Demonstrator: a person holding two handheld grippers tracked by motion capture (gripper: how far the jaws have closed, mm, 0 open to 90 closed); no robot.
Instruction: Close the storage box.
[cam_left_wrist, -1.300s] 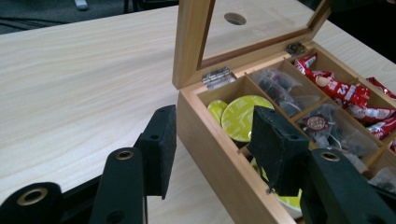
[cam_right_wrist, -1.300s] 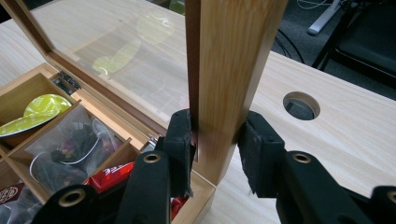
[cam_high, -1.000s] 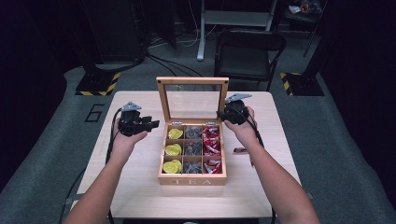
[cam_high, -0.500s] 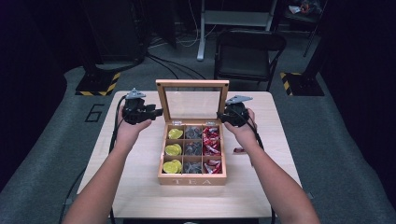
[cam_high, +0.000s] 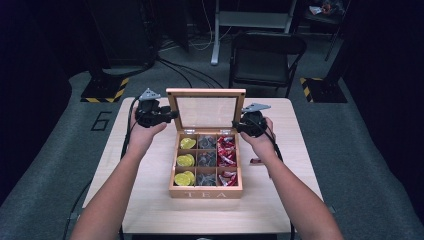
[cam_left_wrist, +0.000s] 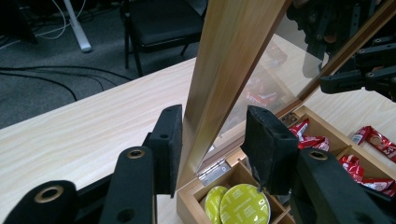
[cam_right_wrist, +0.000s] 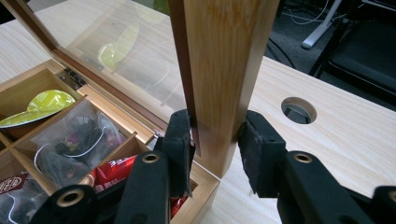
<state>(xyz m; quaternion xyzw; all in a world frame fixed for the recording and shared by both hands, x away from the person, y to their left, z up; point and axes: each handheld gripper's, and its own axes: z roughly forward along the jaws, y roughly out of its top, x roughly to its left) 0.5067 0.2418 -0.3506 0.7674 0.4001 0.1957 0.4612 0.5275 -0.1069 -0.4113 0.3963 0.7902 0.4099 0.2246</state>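
Tea box on pale wooden table.

table: light wood top, round cable hole
on table: open wooden tea box, centre
also: red packet just right of box

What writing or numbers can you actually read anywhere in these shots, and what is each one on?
"TEA": on the front wall of the wooden tea box, high view.
"6": on the grey floor left of the table, high view.
Print on the red sachets in the box and on the table: too blurred to read.
Marks on the yellow-green capsules: too faint to read.
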